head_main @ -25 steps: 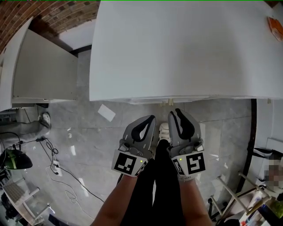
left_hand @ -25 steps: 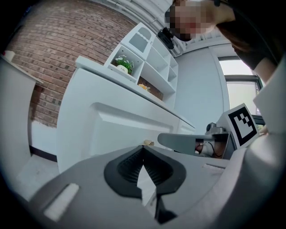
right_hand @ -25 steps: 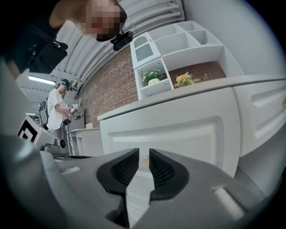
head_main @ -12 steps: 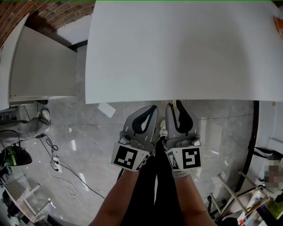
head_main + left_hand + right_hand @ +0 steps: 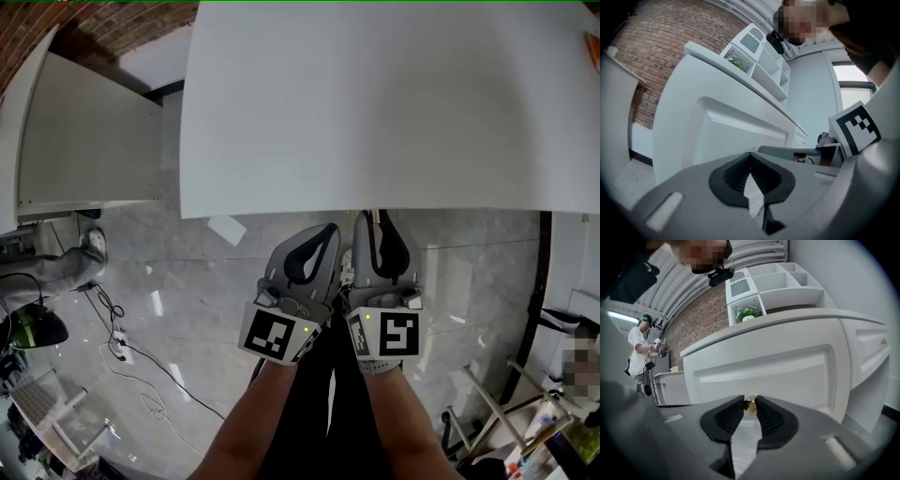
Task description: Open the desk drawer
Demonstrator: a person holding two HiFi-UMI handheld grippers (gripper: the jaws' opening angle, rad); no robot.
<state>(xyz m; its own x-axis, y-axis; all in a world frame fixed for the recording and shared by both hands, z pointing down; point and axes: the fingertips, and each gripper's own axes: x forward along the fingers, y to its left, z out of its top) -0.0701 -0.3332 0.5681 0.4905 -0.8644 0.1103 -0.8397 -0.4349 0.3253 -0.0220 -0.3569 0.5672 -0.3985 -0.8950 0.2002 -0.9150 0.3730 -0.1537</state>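
Observation:
The white desk (image 5: 375, 103) fills the upper head view, and its front edge hides both gripper tips. In the right gripper view the panelled drawer front (image 5: 787, 366) stands straight ahead. A small brass knob (image 5: 750, 405) on it is pinched between the black pads, so my right gripper (image 5: 750, 401) is shut on the knob. My left gripper (image 5: 750, 155) is shut with nothing between its pads, and it points at the same white drawer front (image 5: 736, 136) a little to the left. In the head view the left gripper (image 5: 324, 230) and right gripper (image 5: 367, 217) sit side by side.
A second white desk (image 5: 84, 141) stands at the left. Cables (image 5: 122, 347), a power strip and a paper slip (image 5: 226, 230) lie on the grey tiled floor. A shelf unit with a green plant (image 5: 747, 313) sits on the desk. A person (image 5: 640, 345) stands far off.
Both grippers have moved forward until their tips are under the desk's front edge. The right gripper's jaws have narrowed. The two grippers now sit closer together.

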